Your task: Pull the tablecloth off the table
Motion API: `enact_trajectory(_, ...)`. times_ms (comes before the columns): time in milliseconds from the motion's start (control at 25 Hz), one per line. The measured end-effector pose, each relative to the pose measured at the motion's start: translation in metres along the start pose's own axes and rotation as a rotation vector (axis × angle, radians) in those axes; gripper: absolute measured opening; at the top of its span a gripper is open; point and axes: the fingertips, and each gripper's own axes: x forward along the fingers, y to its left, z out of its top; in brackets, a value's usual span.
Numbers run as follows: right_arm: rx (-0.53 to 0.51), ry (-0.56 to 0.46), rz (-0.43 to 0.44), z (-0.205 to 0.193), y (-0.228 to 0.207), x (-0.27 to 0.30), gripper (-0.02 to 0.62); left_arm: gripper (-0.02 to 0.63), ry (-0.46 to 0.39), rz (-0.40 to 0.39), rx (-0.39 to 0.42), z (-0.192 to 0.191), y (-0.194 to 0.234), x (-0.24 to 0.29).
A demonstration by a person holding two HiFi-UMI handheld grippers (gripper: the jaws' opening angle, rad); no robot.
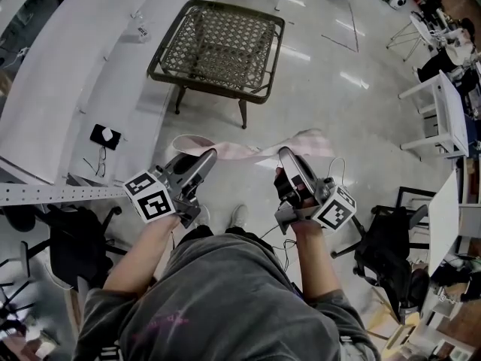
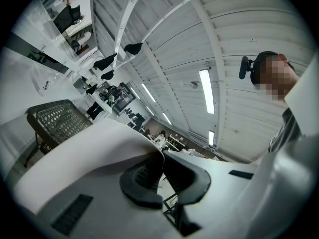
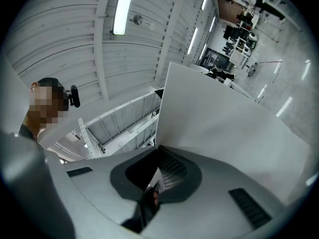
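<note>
Tablecloth [image 1: 242, 151] spans left tool [image 1: 207, 156] and right tool [image 1: 286, 153], both clamped seemingly on its edge; table [image 1: 218, 45] well apart.

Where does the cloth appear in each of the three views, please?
Head view: the cloth is at centre, stretched between the left gripper and right gripper, below the table.
Left gripper view: the cloth runs from lower left to the jaws.
Right gripper view: the cloth fills the right half.
Landmark: the table, top of head view, left edge of left gripper view; not in right gripper view.
</note>
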Motion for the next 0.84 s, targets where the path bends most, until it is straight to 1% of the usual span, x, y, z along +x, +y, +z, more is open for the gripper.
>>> enact_trajectory(440,-0.002,0.016,0.001,0.007,-0.012,0.007,0.005,0.001,-0.002,0.021,0.002,0.006,0.008,0.01)
enact_trajectory(840,0.011,0.027,-0.004,0.007,-0.025,0.016,0.005,0.002,0.0,0.03,-0.013,0.006,0.021,0.014)
